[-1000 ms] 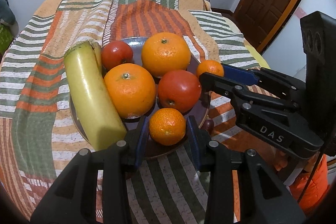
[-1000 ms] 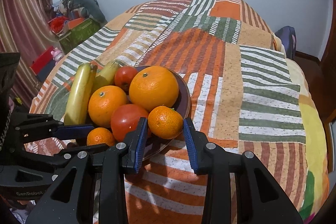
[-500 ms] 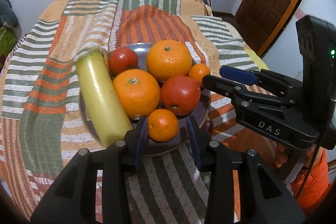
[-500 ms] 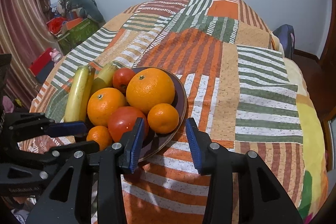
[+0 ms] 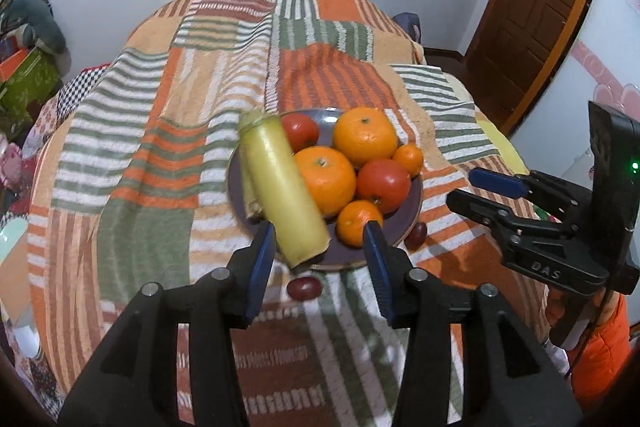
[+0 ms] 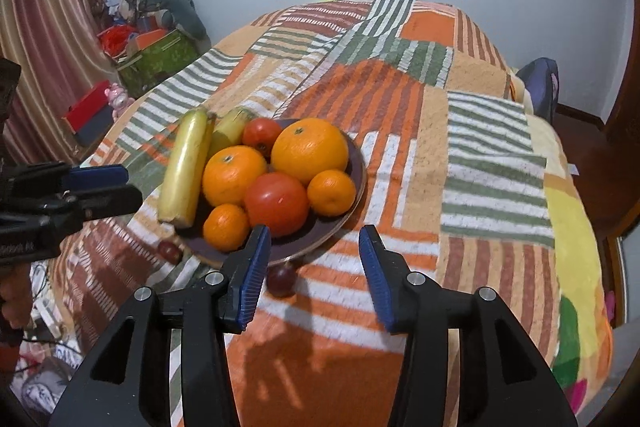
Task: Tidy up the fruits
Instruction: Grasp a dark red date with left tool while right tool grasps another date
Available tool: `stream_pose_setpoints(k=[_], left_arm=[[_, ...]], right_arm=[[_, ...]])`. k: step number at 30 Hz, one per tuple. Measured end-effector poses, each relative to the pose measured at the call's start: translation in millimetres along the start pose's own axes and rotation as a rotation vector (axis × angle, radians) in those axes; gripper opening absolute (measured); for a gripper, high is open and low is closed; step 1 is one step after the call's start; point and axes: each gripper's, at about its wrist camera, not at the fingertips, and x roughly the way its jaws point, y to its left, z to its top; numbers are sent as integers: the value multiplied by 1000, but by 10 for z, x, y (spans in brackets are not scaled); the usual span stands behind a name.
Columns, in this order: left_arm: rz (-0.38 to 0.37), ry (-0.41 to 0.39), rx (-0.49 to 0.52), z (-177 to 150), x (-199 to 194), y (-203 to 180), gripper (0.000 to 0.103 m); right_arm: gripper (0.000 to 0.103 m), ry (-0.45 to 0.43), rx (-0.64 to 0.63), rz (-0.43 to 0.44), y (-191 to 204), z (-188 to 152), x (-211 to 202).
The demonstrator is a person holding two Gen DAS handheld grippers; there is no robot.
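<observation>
Your fruit sits piled on a dark plate (image 6: 352, 187) in the middle of the striped patchwork blanket (image 6: 460, 147). On it, two big oranges (image 6: 310, 151) and (image 6: 234, 175) lie side by side, a large tomato (image 6: 277, 203) touches both at their 6 o'clock, a smaller tomato (image 6: 262, 135) sits at the plate's 11 o'clock, and two mandarins (image 6: 331, 192) and (image 6: 226, 227) flank the large tomato. Two bananas (image 6: 184, 167) lie along the plate's 9 o'clock edge, the nearer one overhanging the rim. Two small dark red fruits, perhaps grapes, lie on the blanket just off the near rim, one (image 6: 282, 279) at 6 o'clock and one (image 6: 169, 251) at 8 o'clock. Your right gripper (image 6: 314, 275) hovers near the plate's 6 o'clock side, fingers spread wide and holding nothing. Your left gripper (image 5: 318, 267) hangs at the plate's near edge, likewise wide open and empty.
</observation>
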Motion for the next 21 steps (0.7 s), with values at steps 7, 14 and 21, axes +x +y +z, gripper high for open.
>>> stream_pose_setpoints(k=[7,14,21], left_arm=[[0,71,-18,-244,92,77,45],[1,137,-15,-403,296,76,45],[-10,172,-30,-404,533,94,45]], right_arm=[[43,38,0,42,148,-178,43],[43,87,5,61,209,-245,228],[38,102,3,53,201,-243,377]])
